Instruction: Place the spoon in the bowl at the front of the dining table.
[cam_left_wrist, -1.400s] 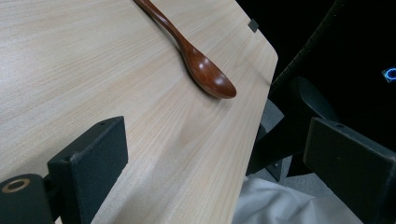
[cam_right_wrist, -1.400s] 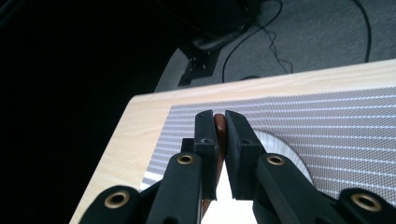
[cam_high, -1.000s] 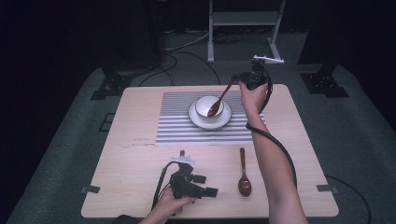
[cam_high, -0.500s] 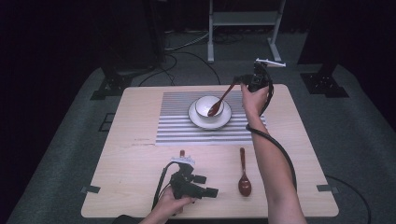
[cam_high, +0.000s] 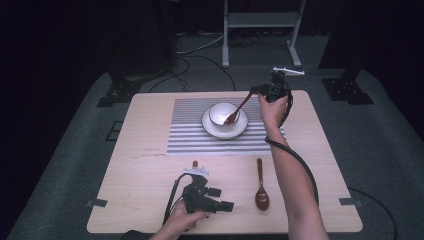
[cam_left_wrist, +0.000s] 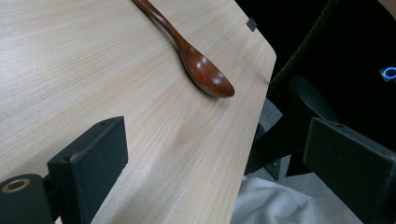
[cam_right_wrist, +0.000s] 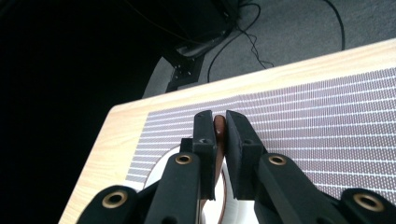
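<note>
Near edge: left gripper (cam_high: 226, 205) rests on table (cam_high: 150, 165), jaws wide apart, nothing between; spare spoon (cam_high: 261, 190) lies just beside, bowl end toward person.

Far: right gripper (cam_high: 256, 90) clamps handle of held spoon (cam_high: 236, 111), scoop end inside white bowl (cam_high: 223, 114) on saucer (cam_high: 214, 130), striped mat (cam_high: 190, 135) under.

Held spoon's long axis slants down-left from jaws into bowl.

Advice: lower until scoop rests on bowl floor, handle on rim, then let go gently; avoid tipping bowl.
</note>
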